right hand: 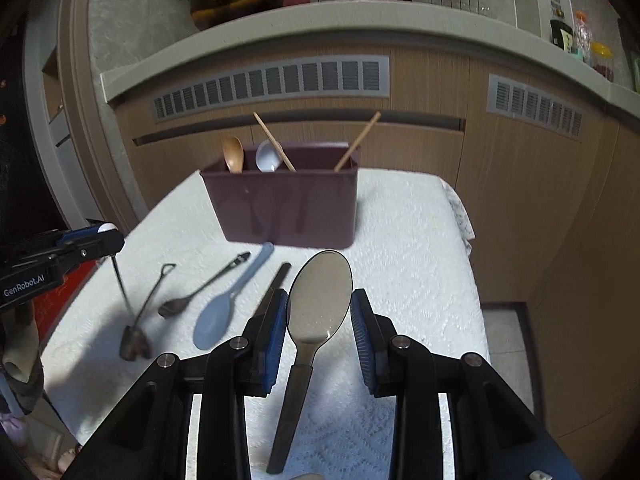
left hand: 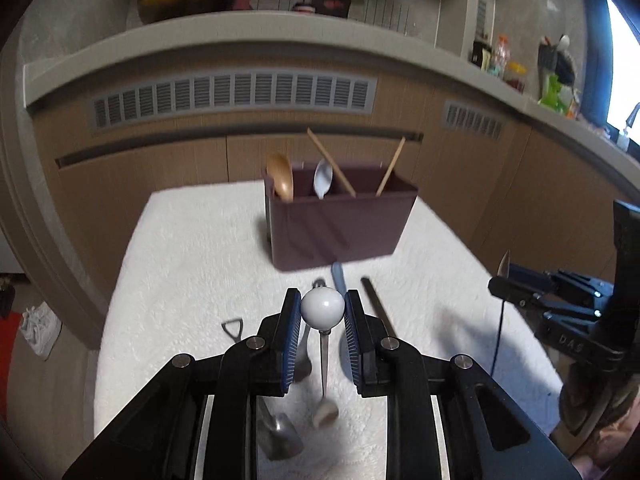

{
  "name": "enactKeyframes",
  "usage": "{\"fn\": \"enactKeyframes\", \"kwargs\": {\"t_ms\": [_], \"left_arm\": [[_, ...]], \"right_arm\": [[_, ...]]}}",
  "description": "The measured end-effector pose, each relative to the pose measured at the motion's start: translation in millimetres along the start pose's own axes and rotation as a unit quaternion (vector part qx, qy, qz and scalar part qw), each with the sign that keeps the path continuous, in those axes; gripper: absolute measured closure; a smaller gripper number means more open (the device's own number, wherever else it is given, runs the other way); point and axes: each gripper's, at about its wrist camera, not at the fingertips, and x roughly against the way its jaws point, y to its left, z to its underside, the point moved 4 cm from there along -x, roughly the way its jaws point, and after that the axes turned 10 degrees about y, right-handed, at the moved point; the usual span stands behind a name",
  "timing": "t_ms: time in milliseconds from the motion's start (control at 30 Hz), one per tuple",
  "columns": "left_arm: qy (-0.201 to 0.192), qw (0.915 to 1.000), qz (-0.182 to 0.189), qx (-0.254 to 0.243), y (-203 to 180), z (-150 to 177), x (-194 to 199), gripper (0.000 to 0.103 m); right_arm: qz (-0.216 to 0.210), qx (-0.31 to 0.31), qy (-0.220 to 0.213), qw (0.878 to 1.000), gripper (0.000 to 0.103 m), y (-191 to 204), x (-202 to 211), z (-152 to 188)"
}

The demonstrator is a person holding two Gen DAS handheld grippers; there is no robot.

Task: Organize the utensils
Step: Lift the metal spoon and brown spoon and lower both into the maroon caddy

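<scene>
My left gripper (left hand: 322, 307) is shut on the white ball top of a thin metal utensil (left hand: 322, 306), whose shaft hangs down to the white cloth. My right gripper (right hand: 319, 304) is shut on a large metal spoon (right hand: 320, 296) with a dark handle, bowl up, held above the cloth. The maroon utensil holder (left hand: 336, 228) stands ahead, also in the right wrist view (right hand: 280, 208). It holds a wooden spoon (right hand: 233, 155), a white spoon (right hand: 267, 156) and two chopsticks (right hand: 356, 142).
On the white cloth (right hand: 408, 248) lie a light blue spoon (right hand: 224, 312), a dark small spoon (right hand: 200, 290), a small shovel-shaped spoon (right hand: 138, 332) and a dark stick (right hand: 276, 282). Wooden cabinets with vents stand behind. The cloth's right edge drops to the floor.
</scene>
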Motion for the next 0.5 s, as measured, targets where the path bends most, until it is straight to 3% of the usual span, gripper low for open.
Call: {"fn": "enactKeyframes", "kwargs": {"t_ms": [200,233,367,500], "left_arm": [[-0.060,0.9980,0.015,-0.012,-7,-67,34,0.080],[-0.074,0.9970,0.014,-0.016,-8,-82,40,0.080],[-0.132,0.9907,0.019,-0.024,-6,-151,60,0.080],[-0.160,0.9868,0.016,-0.022,0,-195,55,0.080]], "right_arm": [[-0.002,0.020,-0.050,0.999,0.075,7,30,-56],[0.006,0.029,-0.069,0.997,0.099,7,39,-75],[0.022,0.053,-0.121,0.991,0.100,8,69,-142],[0.017,0.063,-0.146,0.987,0.100,9,80,-192]]}}
